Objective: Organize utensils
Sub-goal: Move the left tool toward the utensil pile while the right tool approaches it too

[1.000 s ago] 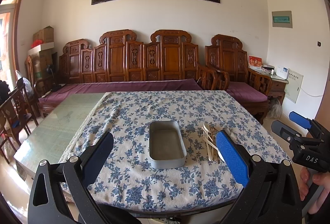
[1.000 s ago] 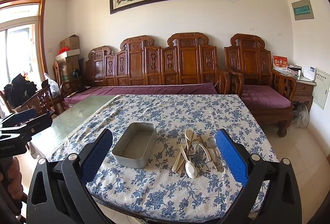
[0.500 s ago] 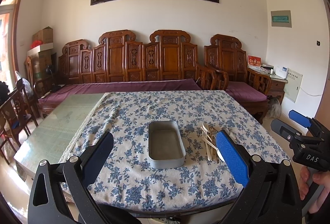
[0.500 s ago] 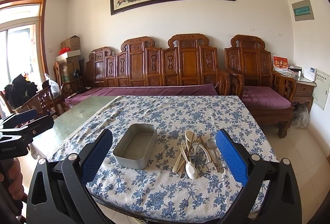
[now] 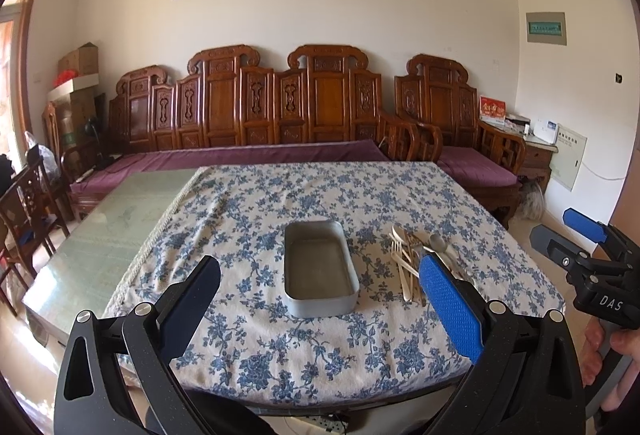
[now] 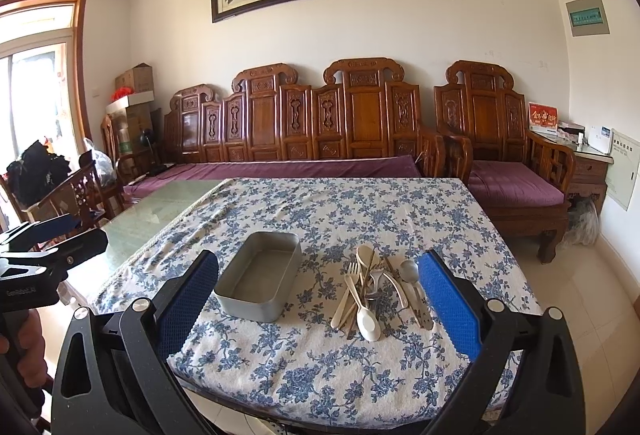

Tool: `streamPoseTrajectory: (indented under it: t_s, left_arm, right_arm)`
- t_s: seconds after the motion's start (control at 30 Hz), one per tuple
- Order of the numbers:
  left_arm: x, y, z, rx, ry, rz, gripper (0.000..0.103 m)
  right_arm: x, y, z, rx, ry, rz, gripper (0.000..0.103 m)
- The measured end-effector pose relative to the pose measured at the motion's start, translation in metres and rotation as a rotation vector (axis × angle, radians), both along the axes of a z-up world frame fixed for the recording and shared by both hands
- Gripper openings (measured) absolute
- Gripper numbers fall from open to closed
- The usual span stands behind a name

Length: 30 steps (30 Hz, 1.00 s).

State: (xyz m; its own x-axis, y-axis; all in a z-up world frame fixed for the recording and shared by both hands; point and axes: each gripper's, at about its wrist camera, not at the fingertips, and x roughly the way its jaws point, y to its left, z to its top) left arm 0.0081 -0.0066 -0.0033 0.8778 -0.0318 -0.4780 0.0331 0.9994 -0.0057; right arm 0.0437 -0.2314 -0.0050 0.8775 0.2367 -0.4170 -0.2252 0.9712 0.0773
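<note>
An empty grey metal tin [image 5: 320,271] [image 6: 260,277] sits on the blue-flowered tablecloth [image 5: 280,203] [image 6: 360,211]. To its right lies a pile of utensils [image 5: 416,259] [image 6: 374,291]: cream plastic forks and spoons and metal spoons. My left gripper [image 5: 320,311] is open and empty, held off the table's near edge in front of the tin. My right gripper [image 6: 320,303] is open and empty, also short of the near edge, with the pile between its fingers in view. Each gripper shows at the edge of the other's view: the right [image 5: 592,259], the left [image 6: 44,247].
The cloth covers the right part of a green glass-topped table [image 5: 100,247] [image 6: 160,211]. A carved wooden sofa with purple cushions [image 5: 280,115] [image 6: 320,123] stands behind it. Wooden chairs [image 5: 24,211] stand at the left, a side table [image 6: 588,163] at the right.
Both grippers have moved a little forward toward the table; the tin and utensils look slightly nearer. Nothing on the table has moved.
</note>
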Motion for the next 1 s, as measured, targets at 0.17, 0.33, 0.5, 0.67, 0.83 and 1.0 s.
streamPoseTrajectory:
  t_s: [0.17,0.33,0.5,0.67,0.83,1.0]
  left_arm:
    - [0.016,0.000,-0.018,-0.004,0.046,-0.012,0.097]
    - [0.034,0.000,-0.037,-0.010,0.089,-0.026,0.097]
    - [0.052,-0.002,-0.050,-0.007,0.122,-0.058,0.097]
    - [0.075,-0.008,-0.061,0.000,0.153,-0.097,0.097]
    - [0.099,-0.012,-0.073,-0.006,0.178,-0.132,0.097]
    - [0.118,-0.018,-0.083,-0.001,0.200,-0.163,0.097]
  right_arm:
    - [0.013,-0.010,-0.016,-0.002,0.025,-0.011,0.101]
    - [0.029,-0.013,-0.034,-0.010,0.050,-0.016,0.101]
    - [0.052,-0.013,-0.052,-0.030,0.086,0.001,0.095]
    - [0.079,-0.014,-0.066,-0.048,0.122,0.020,0.080]
    - [0.114,-0.021,-0.085,-0.054,0.162,0.020,0.070]
    - [0.150,-0.030,-0.104,-0.046,0.216,0.027,0.055]
